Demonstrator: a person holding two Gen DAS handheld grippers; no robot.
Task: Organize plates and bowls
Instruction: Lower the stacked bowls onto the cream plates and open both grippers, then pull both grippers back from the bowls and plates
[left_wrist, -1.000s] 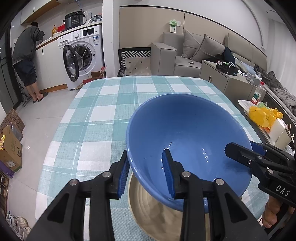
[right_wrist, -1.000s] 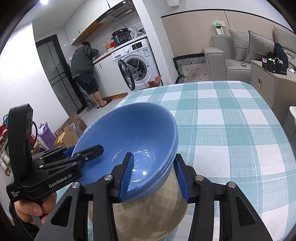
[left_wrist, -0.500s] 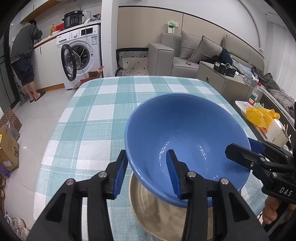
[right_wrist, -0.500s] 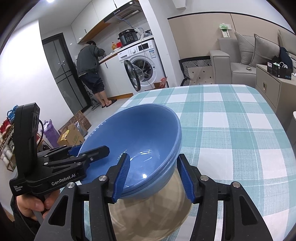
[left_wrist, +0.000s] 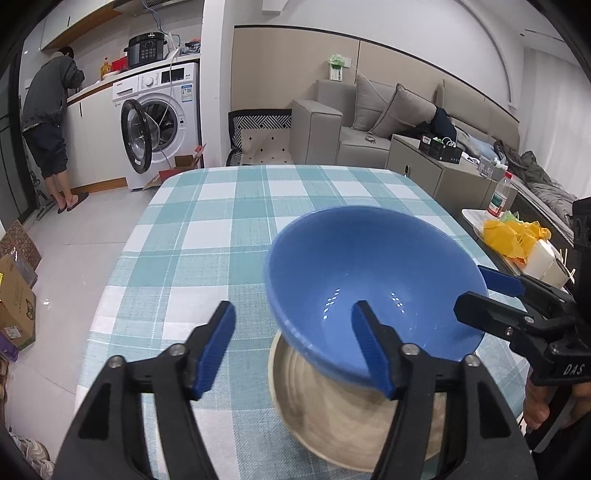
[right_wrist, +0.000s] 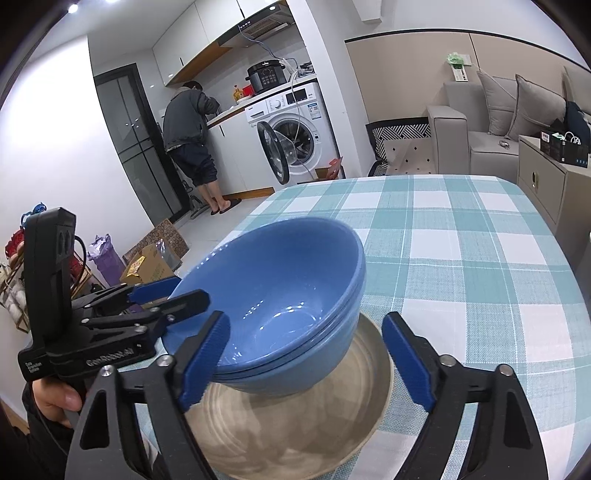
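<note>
A stack of blue bowls (left_wrist: 373, 284) sits on a beige plate (left_wrist: 332, 413) near the table's front edge. It also shows in the right wrist view (right_wrist: 280, 310), where the nested rims are visible above the beige plate (right_wrist: 295, 435). My left gripper (left_wrist: 299, 347) is open, its right finger inside the top bowl's rim and its left finger outside. My right gripper (right_wrist: 306, 362) is open, its fingers straddling the stack's near side without gripping. Each gripper is visible in the other's view, the right gripper (left_wrist: 491, 295) and the left gripper (right_wrist: 162, 295) both at the bowl's rim.
The table has a teal and white checked cloth (left_wrist: 236, 214). A washing machine (left_wrist: 159, 122) with its door open and a person (left_wrist: 48, 125) stand at the back left. A sofa (left_wrist: 369, 122) and cabinet (left_wrist: 428, 166) are behind. Boxes (right_wrist: 155, 258) lie on the floor.
Both grippers have opened wider and let go of the blue bowl stack, which has settled onto the beige plate. Both have drawn back slightly.
</note>
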